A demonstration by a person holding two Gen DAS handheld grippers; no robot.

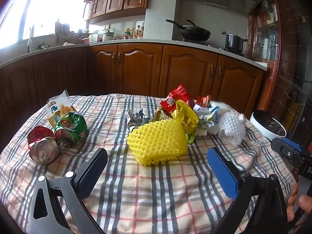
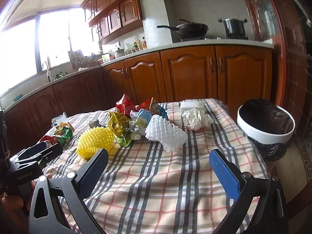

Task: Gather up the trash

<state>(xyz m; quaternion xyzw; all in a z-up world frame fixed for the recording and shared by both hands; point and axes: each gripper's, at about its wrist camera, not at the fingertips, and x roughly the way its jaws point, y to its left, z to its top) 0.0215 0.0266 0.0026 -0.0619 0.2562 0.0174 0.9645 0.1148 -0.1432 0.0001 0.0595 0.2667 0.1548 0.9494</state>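
Note:
Trash lies across a plaid tablecloth (image 1: 146,185). A yellow foam net (image 1: 158,142) (image 2: 95,139) sits in the middle, just ahead of my open left gripper (image 1: 157,159). Behind it are a yellow wrapper (image 1: 186,120), a red wrapper (image 1: 176,97) and crumpled paper (image 1: 208,117). A white foam net (image 1: 232,129) (image 2: 166,133) lies to the right, ahead of my open right gripper (image 2: 159,159). Two crushed cans, red (image 1: 42,146) and green (image 1: 71,126), rest at the left by a chip bag (image 1: 58,107). A crumpled tissue (image 2: 196,120) sits farther back.
A white bin with a black liner (image 2: 267,126) (image 1: 268,124) stands off the table's right edge. A white box (image 2: 192,105) sits at the table's far side. Wooden kitchen cabinets (image 1: 175,70) and a counter with a wok (image 1: 195,32) and pot run behind.

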